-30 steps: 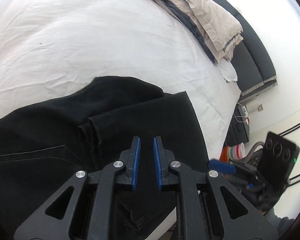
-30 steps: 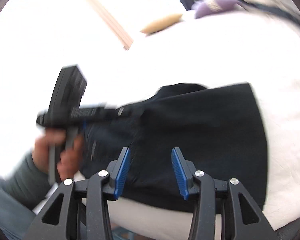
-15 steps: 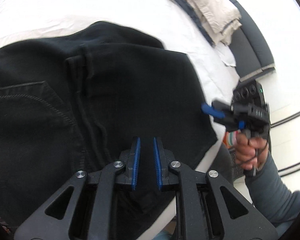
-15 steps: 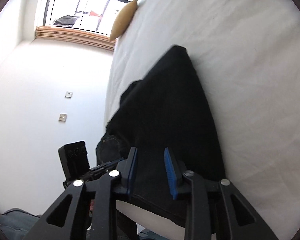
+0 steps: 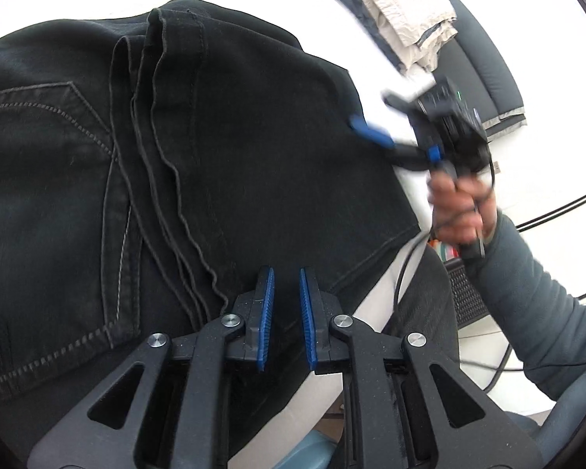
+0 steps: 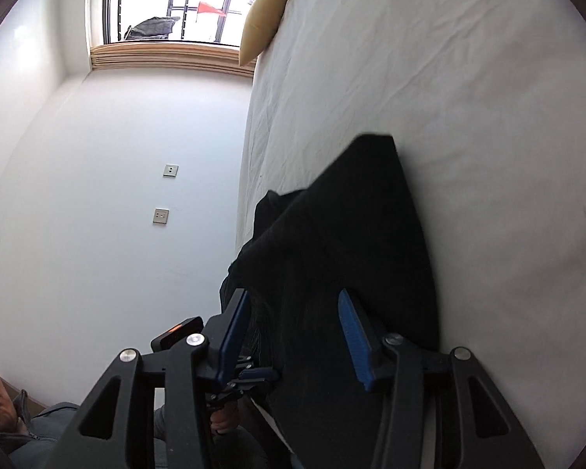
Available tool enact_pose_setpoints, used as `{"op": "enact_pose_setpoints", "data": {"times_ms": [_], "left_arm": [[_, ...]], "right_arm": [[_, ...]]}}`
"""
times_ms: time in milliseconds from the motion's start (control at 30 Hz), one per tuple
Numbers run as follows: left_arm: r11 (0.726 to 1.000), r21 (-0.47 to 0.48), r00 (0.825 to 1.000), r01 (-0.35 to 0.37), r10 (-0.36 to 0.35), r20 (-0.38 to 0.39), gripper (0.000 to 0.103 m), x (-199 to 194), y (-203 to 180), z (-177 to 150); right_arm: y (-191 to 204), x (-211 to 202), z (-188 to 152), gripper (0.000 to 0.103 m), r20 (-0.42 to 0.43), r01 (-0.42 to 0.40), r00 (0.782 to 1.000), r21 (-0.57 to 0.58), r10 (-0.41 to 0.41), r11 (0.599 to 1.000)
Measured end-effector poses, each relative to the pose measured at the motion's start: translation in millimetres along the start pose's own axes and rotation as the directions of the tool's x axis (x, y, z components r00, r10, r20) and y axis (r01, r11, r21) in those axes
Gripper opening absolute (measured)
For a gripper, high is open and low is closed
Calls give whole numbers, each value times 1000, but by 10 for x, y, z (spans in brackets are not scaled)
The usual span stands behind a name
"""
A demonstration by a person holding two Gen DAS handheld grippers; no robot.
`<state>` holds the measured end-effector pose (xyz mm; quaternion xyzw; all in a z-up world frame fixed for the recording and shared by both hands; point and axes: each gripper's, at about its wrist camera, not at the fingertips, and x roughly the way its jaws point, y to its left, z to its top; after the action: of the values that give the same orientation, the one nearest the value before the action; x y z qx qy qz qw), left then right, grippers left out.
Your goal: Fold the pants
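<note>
Black pants point(image 5: 222, 148) lay partly folded at the near edge of a bed point(image 6: 449, 78) covered in a white sheet, with the leg hems stacked over the seat and a back pocket showing to the left. The left tool point(image 5: 284, 305) hovered low over the folded edge nearest the person, its blue pads drawn close with only a narrow gap between them and no cloth caught there. The right tool point(image 6: 295, 336) sat at the right side of the pants with its jaws spread wide, seemingly lined up to take that edge for another fold. A pile of beige clothes point(image 5: 402, 8) lay farther up the bed, and a yellow pillow point(image 6: 263, 19) rested near the window.
</note>
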<state>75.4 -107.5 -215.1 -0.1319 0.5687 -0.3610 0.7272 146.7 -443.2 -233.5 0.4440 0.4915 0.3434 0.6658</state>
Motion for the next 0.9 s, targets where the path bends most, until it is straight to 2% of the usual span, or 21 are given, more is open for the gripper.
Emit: {"op": "enact_pose_setpoints", "data": {"times_ms": [33,133,200,267,333,433,533,667,700,733,767,800,833,867,900], "left_arm": [[1000,5,1000,2,-2,9,13,-1,2,-25],[1000,-5,1000,11,-11,24,13,0,-4,-77],[1000,-7,999,9,-9,34,13,-85,20,-150],[1000,-10,999,3,-3,55,13,-166,27,-194],[1000,-23,996,-5,7,86,13,-385,95,-228],[999,-44,988,-26,33,153,13,-732,98,-332],[992,-97,965,-82,103,240,13,-1141,221,-512],[962,-241,912,-127,209,353,14,-1765,515,-896],[950,-283,896,-132,236,376,30,-1911,589,-1001],[935,-332,877,-128,263,402,71,-2058,680,-1116],[913,-394,848,-111,293,441,90,-2204,785,-1253],[892,-445,814,-78,315,488,103,-2327,875,-1399],[865,-500,785,-35,333,522,103,-2441,984,-1543],[841,-541,783,0,336,523,103,-2505,1093,-1639],[821,-569,788,38,325,522,103,-2537,1197,-1709]], "right_arm": [[11,-17,-164,53,-20,1,1000,-1,-1,1000],[71,-41,-644,55,-75,70,995,-13,-71,997],[157,-108,-850,59,-74,64,995,5,-63,998],[271,-127,-1014,63,-75,51,996,12,-50,999],[467,-87,-1139,65,-86,105,990,-44,-108,994],[783,13,-1138,65,-58,103,992,-114,-110,988],[1041,222,-946,65,-15,88,996,-174,-92,981],[1135,615,-668,65,-14,60,998,-163,-63,985],[1128,738,-610,65,-14,57,998,-145,-60,988],[1102,839,-562,65,-17,41,999,-122,-43,992],[1079,937,-525,65,-17,26,999,-104,-28,994],[1072,1047,-499,65,-12,21,1000,-88,-23,996],[1061,1138,-487,65,-9,10,1000,-73,-11,997],[1039,1176,-483,65,-12,-10,1000,-61,9,998],[1039,1226,-488,65,-14,-25,1000,-59,25,998]]}}
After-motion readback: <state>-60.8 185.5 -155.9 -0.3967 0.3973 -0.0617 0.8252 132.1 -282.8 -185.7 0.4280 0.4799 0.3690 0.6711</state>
